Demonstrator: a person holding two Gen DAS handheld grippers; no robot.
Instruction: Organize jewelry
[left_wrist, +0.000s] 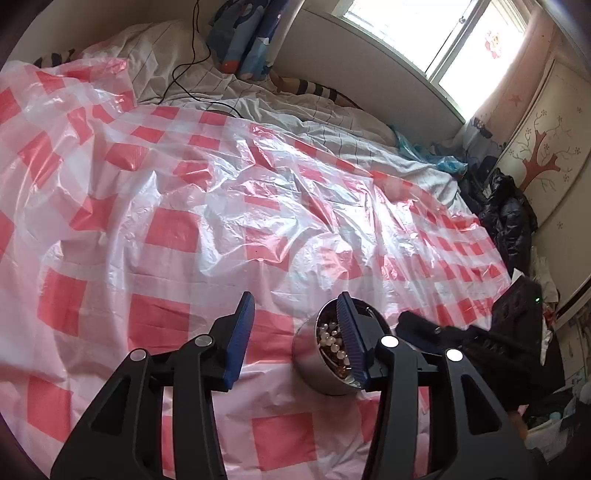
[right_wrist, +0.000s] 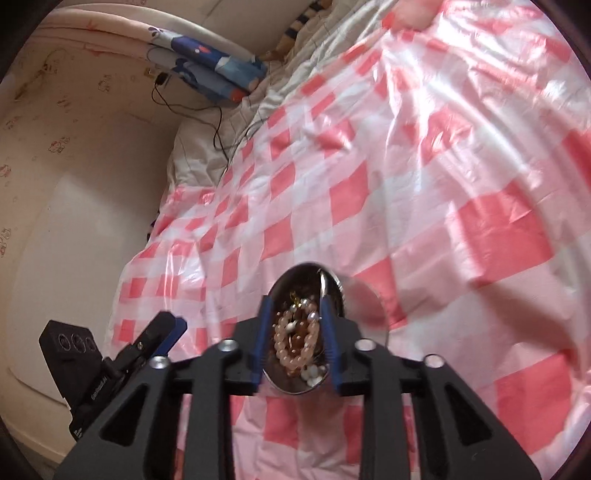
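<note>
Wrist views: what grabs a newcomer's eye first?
The red-and-white checked plastic sheet covering the bed fills both views. Near the bottom sits a shiny metal cup full of pearl bead jewelry, framed between the right gripper. The left gripper stands open beside it.

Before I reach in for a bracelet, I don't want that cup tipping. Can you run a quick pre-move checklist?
1. Steel cup upright on the checked sheet: ok.
2. Beaded bracelets in view inside the cup: ok.
3. Right tongs lined up over the cup mouth: ok.
4. Right tongs gripping anything: cannot tell.
5. Left tongs empty: ok.
6. Left tongs off the cup rim: cannot tell.
</note>
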